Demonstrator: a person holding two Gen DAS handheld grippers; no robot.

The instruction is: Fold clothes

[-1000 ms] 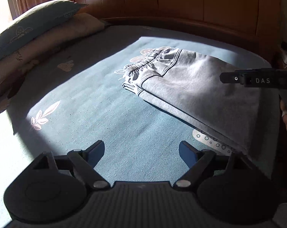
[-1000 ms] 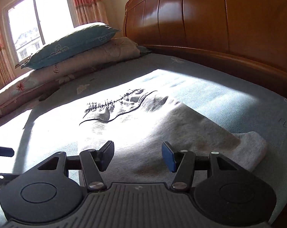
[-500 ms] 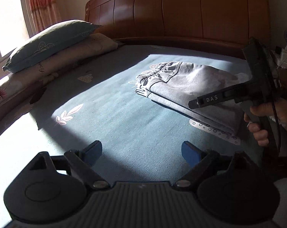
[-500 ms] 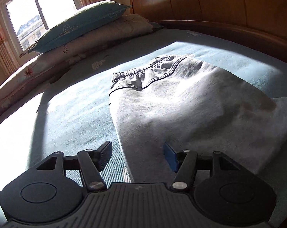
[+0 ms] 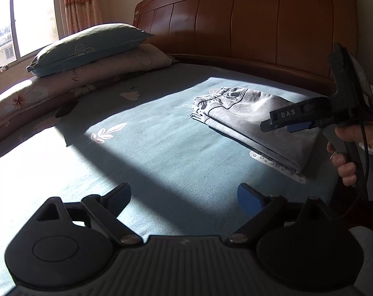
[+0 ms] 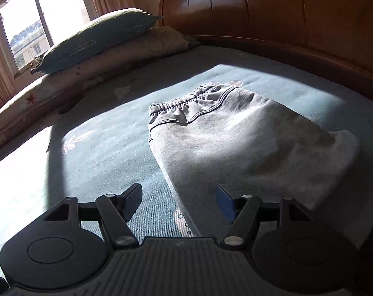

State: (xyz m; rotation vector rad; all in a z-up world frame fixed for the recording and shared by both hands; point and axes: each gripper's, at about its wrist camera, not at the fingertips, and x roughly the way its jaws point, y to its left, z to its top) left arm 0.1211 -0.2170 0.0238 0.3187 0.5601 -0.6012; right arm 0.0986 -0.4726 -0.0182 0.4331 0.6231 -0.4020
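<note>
Grey trousers [image 5: 255,120] with an elastic waistband lie folded flat on the teal bed sheet [image 5: 161,153], near the headboard side. In the right wrist view the same trousers [image 6: 248,143] fill the middle, waistband away from me. My left gripper [image 5: 184,197] hovers open over bare sheet, well short of the trousers, nothing between its fingers. My right gripper [image 6: 179,198] is open too, above the near edge of the folded trousers, holding nothing. The left wrist view also shows the right gripper [image 5: 294,120] from the side, held by a hand [image 5: 349,153] over the trousers' right end.
Two stacked pillows [image 5: 92,56] lie at the left by the window [image 5: 21,19]. A wooden headboard [image 5: 260,24] closes off the far side. The bed's edge runs just right of the trousers. Sunlit sheet spreads to the left.
Both grippers have drawn back and risen from the trousers, which now look smaller and lie untouched. The right gripper has lifted off the fabric.
</note>
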